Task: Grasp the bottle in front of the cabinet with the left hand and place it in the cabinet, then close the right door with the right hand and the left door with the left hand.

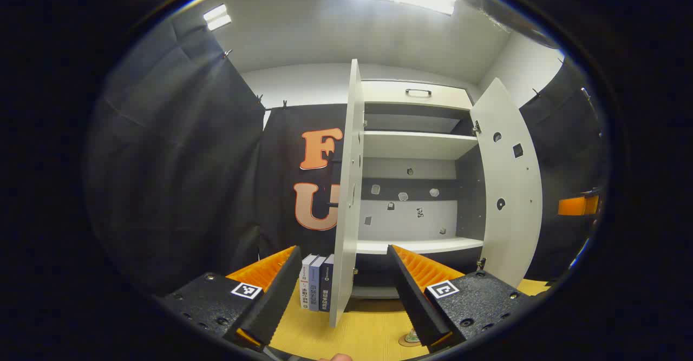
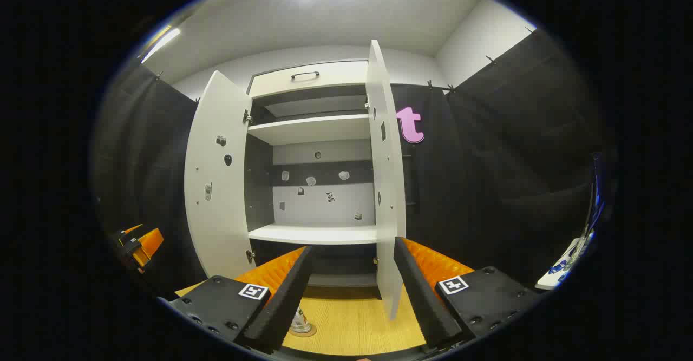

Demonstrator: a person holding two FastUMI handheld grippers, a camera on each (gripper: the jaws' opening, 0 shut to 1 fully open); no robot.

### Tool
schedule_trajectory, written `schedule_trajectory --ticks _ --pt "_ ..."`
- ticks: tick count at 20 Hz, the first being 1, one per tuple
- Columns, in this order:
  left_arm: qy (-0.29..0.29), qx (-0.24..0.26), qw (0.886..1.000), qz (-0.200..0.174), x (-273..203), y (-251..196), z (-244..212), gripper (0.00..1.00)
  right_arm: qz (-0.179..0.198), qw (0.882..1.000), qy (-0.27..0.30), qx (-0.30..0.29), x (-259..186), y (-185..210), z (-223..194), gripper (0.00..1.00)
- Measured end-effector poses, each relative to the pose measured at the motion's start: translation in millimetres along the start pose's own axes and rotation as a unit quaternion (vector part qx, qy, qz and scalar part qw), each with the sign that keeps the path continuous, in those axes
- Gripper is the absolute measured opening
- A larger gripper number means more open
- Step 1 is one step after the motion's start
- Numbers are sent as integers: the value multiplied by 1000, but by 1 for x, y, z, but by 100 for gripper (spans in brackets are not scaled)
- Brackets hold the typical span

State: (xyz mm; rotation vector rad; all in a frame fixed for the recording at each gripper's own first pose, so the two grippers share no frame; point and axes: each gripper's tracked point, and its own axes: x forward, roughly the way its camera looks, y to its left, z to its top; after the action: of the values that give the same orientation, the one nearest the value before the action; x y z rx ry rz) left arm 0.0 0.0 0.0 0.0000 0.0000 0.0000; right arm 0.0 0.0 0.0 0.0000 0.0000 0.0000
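White cabinet point(image 1: 417, 144), dark recess behind shelves; light wood-grain table point(image 1: 368, 334); books point(image 1: 316, 288) white, pale blue, navy; black cloth wall point(image 2: 487, 161).

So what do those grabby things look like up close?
Each hand-held gripper, left and right, has two long wedge-shaped fingers with ribbed inner faces. They sit on black, speckled blocks with small screws, and each block carries a square black-and-white marker.

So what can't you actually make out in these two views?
- Bottle: right gripper view, mostly hidden behind the right gripper's finger; left gripper view, just a sliver behind the left gripper's finger.
- Small stickers on the cabinet's back wall: too small to read.
- Books: partly covered by the left door.
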Motion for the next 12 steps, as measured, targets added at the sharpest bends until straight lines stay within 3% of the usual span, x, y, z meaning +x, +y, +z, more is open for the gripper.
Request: schedule_trajectory --ticks 12 --pt "7 13 1000 4 0 8 -3 95 7 1000 11 4 5 4 -7 98"
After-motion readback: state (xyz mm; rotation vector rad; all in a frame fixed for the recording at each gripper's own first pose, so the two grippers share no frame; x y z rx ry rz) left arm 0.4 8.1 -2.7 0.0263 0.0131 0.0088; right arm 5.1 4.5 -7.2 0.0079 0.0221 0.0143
